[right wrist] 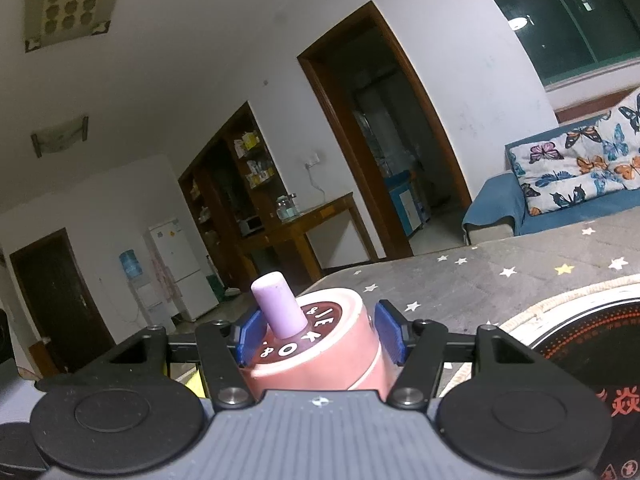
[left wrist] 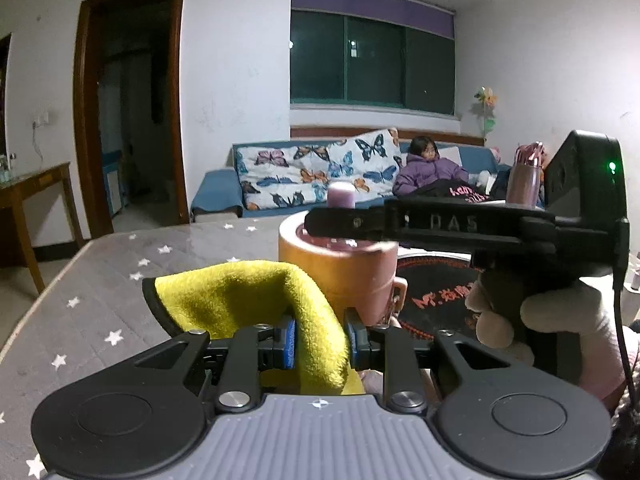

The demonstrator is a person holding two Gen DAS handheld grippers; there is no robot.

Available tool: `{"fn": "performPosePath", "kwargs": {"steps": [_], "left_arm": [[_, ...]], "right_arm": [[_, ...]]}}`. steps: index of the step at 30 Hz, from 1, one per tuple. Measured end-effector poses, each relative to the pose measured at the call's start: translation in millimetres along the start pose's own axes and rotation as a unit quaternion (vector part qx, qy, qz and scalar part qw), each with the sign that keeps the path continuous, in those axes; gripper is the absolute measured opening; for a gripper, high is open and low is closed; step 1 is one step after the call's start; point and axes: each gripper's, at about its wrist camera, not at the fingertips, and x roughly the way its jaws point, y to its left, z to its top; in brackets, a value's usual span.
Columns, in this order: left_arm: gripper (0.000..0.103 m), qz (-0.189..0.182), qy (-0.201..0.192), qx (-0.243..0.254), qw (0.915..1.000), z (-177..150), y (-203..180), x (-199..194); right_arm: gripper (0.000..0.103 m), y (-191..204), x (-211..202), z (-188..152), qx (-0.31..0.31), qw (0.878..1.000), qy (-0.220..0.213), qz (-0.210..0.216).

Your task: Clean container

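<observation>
Gripping a yellow cloth point(left wrist: 256, 300) left; right gripper point(right wrist: 320, 332) clamps the pink container point(right wrist: 320, 352).
Pressing hard risks toppling it rightward onto the cooktop point(left wrist: 436, 292).

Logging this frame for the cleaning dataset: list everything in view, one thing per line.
Container: 1, pink, brown lid, lilac knob, between right gripper's fingers.
Cloth: 1, yellow-green, clamped in left gripper.
Round mat: 1, black, red print, beside container.
Table: 1, grey, white stars.
Sofa: 1, blue, butterfly cover, a seated person in a purple coat.
Bottle: 1, pink, table's far right.
Wooden side table: 1, brown, by doorway.
Fridge: 1, white, far wall.
Left gripper: shut on cloth.
Right gripper: around container.
Gloved hand: 1, holding right gripper.
</observation>
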Motion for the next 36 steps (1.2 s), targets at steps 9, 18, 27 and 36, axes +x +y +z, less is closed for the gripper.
{"fn": "performPosePath", "kwargs": {"steps": [9, 18, 27, 36], "left_arm": [[0.026, -0.023, -0.026, -0.028, 0.9990, -2.1, 13.5, -31.7], [0.026, -0.022, -0.038, -0.048, 0.9979, -37.3, 25.6, -96.4], [0.026, -0.025, -0.053, -0.057, 0.9966, -57.6, 33.4, -119.7], [0.026, -0.034, -0.045, -0.070, 0.9959, -77.5, 36.5, -112.6]], "right_arm": [[0.060, 28.7, -14.4, -2.6, 0.027, 0.999, 0.032, -0.006], [0.060, 76.2, -31.2, -20.4, 0.025, 0.998, 0.062, 0.010], [0.061, 119.2, -43.7, -29.1, -0.037, 0.997, 0.068, -0.008], [0.061, 134.1, -51.0, -18.7, -0.045, 0.995, 0.083, -0.018]]}}
